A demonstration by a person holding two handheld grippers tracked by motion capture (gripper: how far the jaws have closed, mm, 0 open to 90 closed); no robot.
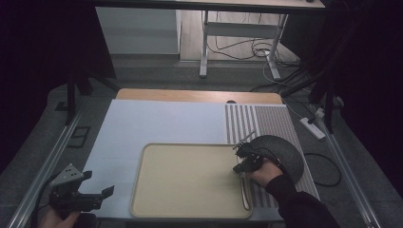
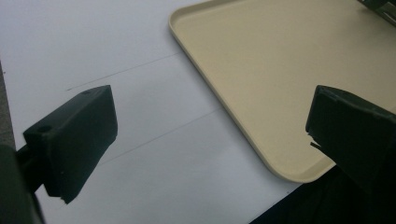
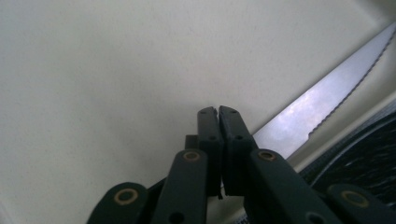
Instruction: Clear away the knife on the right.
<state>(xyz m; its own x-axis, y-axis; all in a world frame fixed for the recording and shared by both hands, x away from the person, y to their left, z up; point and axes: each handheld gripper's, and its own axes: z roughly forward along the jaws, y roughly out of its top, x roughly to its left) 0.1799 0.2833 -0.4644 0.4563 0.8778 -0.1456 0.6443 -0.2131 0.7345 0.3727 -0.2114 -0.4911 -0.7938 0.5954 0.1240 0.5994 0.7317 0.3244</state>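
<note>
A: High view. Beige tray (image 1: 190, 178) sits at the near edge of the bench (image 1: 157, 123), on the white sheet. Right claw (image 1: 239, 167) is over the tray's right edge, just beside a dark round plate (image 1: 285, 152) lying on the striped mat (image 1: 266, 121) at the bench's right side.

B: The knife?

A: Knife (image 1: 244, 192) lies along the tray's right rim, running toward the near edge. Left claw (image 1: 107, 192) is at the near left corner of the bench, well apart from the tray.

B: Left gripper view?

A: Left claw (image 2: 210, 135) released, jaws wide, nothing between them. Below it the white sheet and the tray's (image 2: 261, 70) near left corner.

B: Right gripper view?

A: Right claw (image 3: 218, 116) clenched, jaw tips together, nothing pinched that I can see. The knife (image 3: 317, 105), serrated blade, lies on the tray (image 3: 116, 70) floor just to the right of the jaws, blade angled up toward the picture's top right corner. Cannot tell whether the jaws touch it. Dark plate (image 3: 364, 158) rim at lower right.
</note>
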